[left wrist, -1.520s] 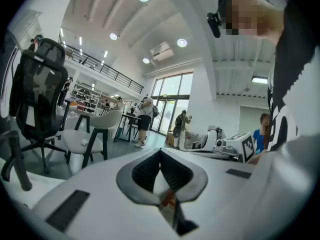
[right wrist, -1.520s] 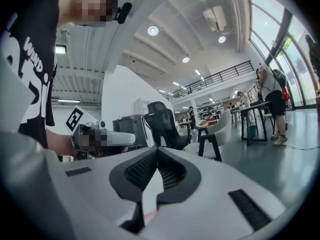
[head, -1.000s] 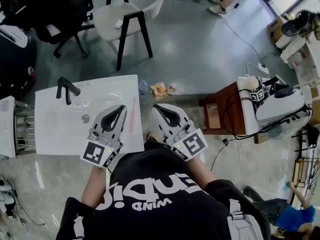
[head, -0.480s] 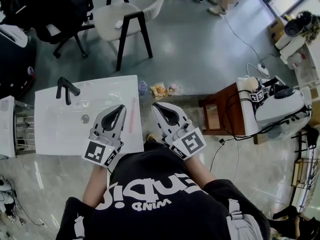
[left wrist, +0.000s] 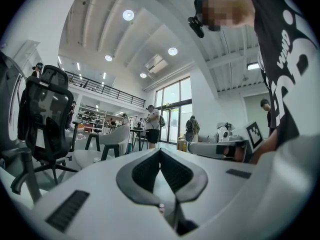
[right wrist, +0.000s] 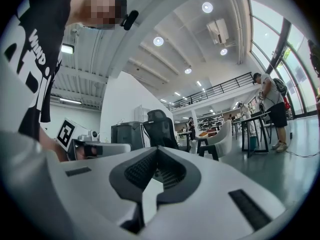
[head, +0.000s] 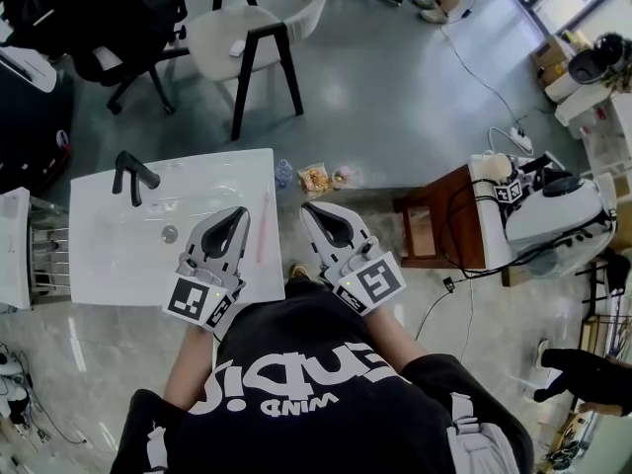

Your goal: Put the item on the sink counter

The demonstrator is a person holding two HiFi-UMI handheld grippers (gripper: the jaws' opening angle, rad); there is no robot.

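My left gripper and right gripper are both closed on nothing. Just at three o'clock of the left one, the thin pink item lies on the sink counter near its right edge. A careless swing could knock it down among the small packets on the floor at twelve.

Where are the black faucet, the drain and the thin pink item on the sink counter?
black faucet (head: 134,172), head view, on its spout.
drain (head: 170,233), head view, on its round middle.
thin pink item (head: 262,227), head view, on the middle of its length.
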